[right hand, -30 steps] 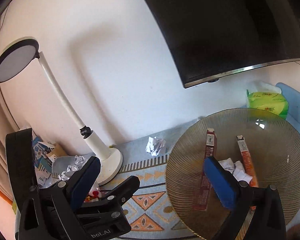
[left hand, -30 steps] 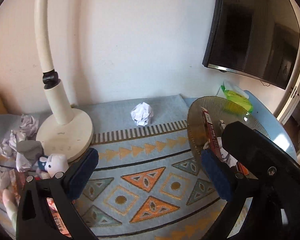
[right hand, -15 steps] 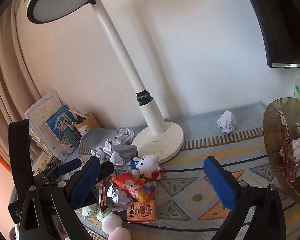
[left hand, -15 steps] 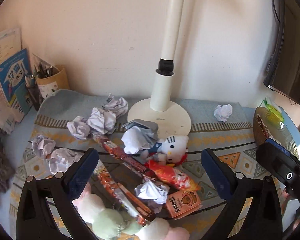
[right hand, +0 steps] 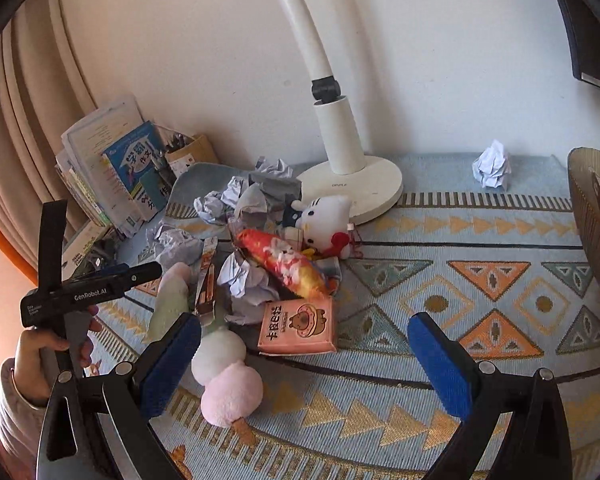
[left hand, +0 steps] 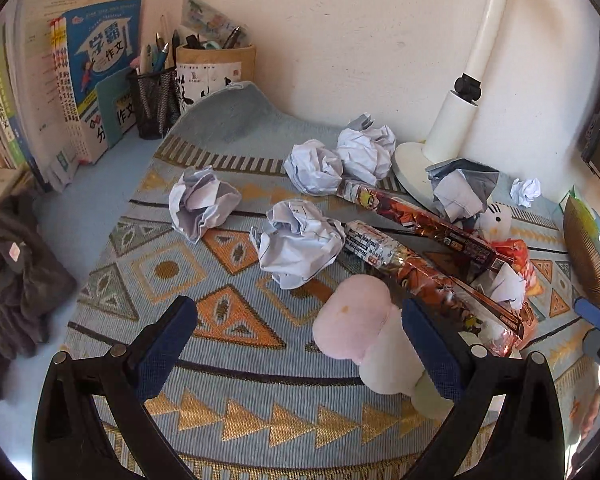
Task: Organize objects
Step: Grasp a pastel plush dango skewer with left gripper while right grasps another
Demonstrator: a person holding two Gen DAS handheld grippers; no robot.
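Left gripper point(left hand: 298, 354) jaws wide, empty; right gripper point(right hand: 306, 364) same, above patterned mat point(right hand: 440, 280).

A light blue table point(left hand: 100, 184) carries a woven mat point(left hand: 228, 360) with orange and gold triangles, spread over most of it. Books point(left hand: 96, 76) and two pen holders point(left hand: 216, 68) stand on the bare strip at the table's far left corner, and a dark cloth point(left hand: 12, 280) lies at its left edge. On the mat sit a white lamp base point(right hand: 356, 184), crumpled paper balls point(left hand: 296, 240), long snack boxes point(left hand: 412, 216), a pink plush skewer point(right hand: 224, 372), a white cat plush point(right hand: 324, 216), an orange biscuit packet point(right hand: 300, 324) and, at the right edge, a ribbed glass bowl point(right hand: 592, 216).
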